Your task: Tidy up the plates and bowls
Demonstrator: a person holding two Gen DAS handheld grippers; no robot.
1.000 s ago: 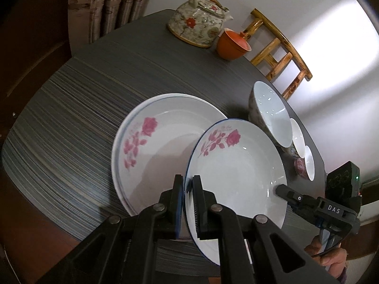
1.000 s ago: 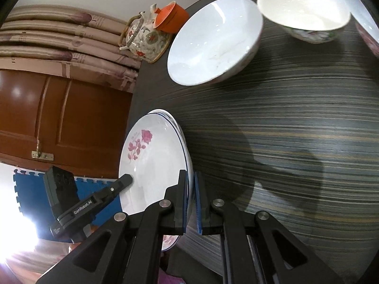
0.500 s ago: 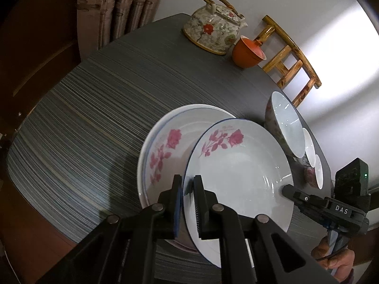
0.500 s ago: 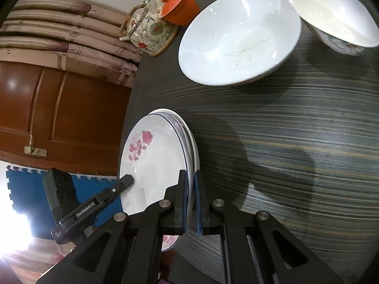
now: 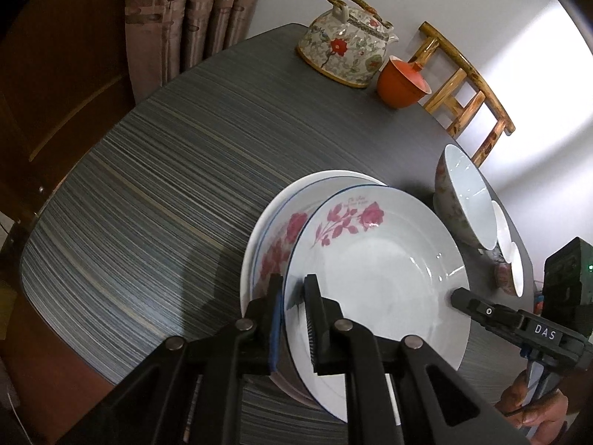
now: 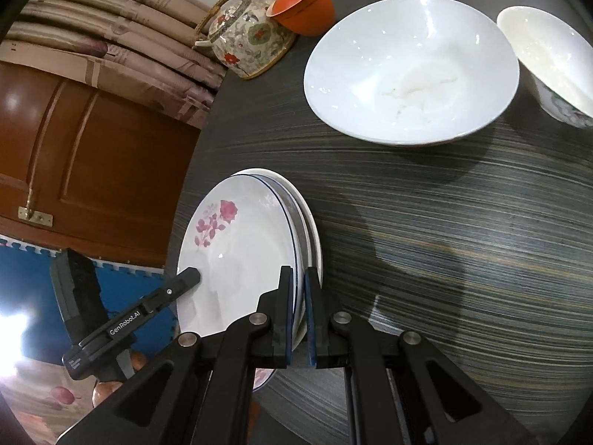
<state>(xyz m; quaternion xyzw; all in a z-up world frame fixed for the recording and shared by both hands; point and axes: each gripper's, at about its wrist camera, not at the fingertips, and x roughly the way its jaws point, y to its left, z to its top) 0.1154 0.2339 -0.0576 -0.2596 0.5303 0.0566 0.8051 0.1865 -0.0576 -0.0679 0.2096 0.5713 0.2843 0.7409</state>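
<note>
A white plate with a pink rose [image 5: 374, 270] is held between both grippers, just above a stack of similar plates [image 5: 270, 230] on the dark table. My left gripper [image 5: 294, 315] is shut on its near rim. My right gripper [image 6: 299, 311] is shut on the opposite rim; the held plate [image 6: 237, 259] and the stack's edges [image 6: 309, 230] show there. A large white bowl [image 6: 411, 70] and a smaller bowl [image 6: 552, 63] stand further along the table. The large bowl [image 5: 465, 204] also shows in the left wrist view, with small bowls [image 5: 513, 267] behind it.
A floral teapot [image 5: 344, 52] and an orange lidded cup [image 5: 402, 85] stand at the far table edge [image 5: 237, 48]. A wooden chair [image 5: 467, 92] is behind them. Curtains and a brown door are to the left. A blue floor mat [image 6: 33, 267] lies below.
The held plate has moved over the stack of plates and now covers most of it. Both grippers stayed shut on its rim and moved with it.
</note>
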